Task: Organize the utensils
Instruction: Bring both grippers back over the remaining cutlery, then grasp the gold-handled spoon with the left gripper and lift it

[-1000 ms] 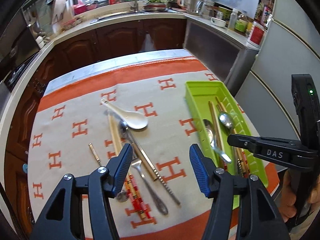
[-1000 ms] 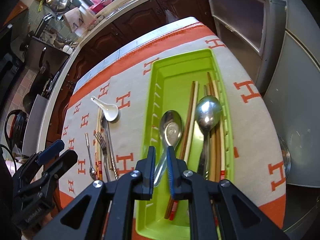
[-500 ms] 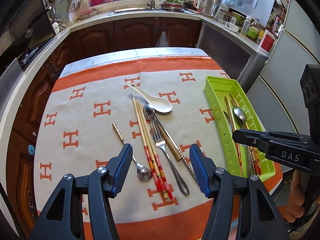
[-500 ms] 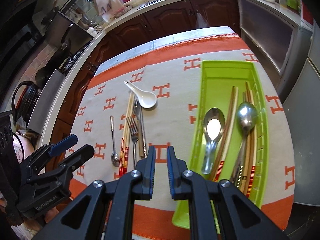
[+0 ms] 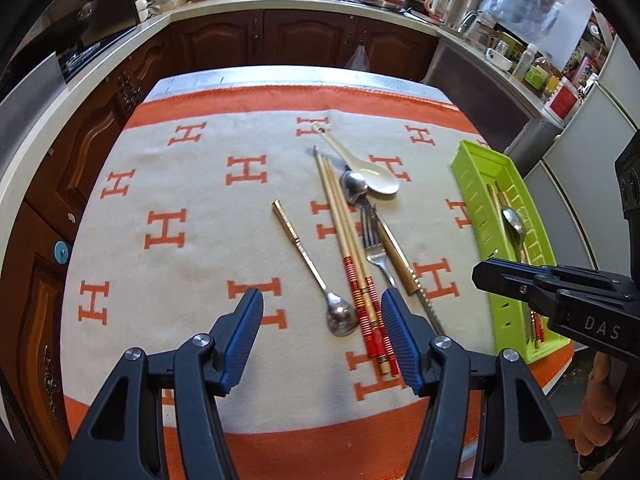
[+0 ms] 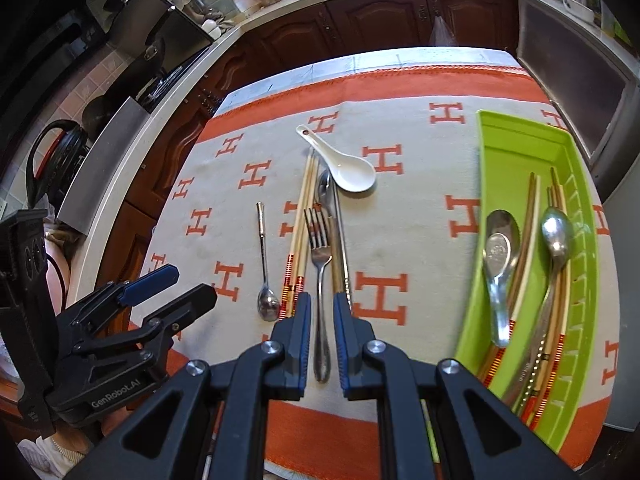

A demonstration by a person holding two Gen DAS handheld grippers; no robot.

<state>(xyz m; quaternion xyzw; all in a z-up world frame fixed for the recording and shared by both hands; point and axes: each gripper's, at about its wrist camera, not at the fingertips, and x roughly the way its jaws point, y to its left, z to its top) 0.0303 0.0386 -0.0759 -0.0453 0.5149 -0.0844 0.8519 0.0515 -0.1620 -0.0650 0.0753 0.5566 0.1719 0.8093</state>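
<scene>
A green utensil tray [image 6: 524, 136] lies at the table's right, holding two metal spoons [image 6: 498, 256] and several chopsticks; it also shows in the left wrist view [image 5: 476, 168]. On the cloth lie a white ceramic spoon [image 6: 348, 166], a fork [image 6: 320, 252], a pair of chopsticks [image 6: 302, 216], a small metal spoon [image 6: 266, 276] and a gold-handled utensil [image 6: 340, 248]. My right gripper [image 6: 321, 310] hovers above the fork's handle, jaws nearly closed with a narrow gap, holding nothing. My left gripper [image 5: 322, 308] is open and empty above the small spoon [image 5: 340, 318] and the chopstick ends [image 5: 366, 304].
An orange and cream cloth with H marks [image 5: 192, 220] covers the table. Dark wooden cabinets [image 5: 304, 40] and a counter with a sink stand behind. Grey cabinets [image 5: 580, 184] are close on the right beyond the tray.
Both grippers have moved left, away from the tray and over the loose utensils. The right gripper now sits above the fork. Neither jaw opening has changed.
</scene>
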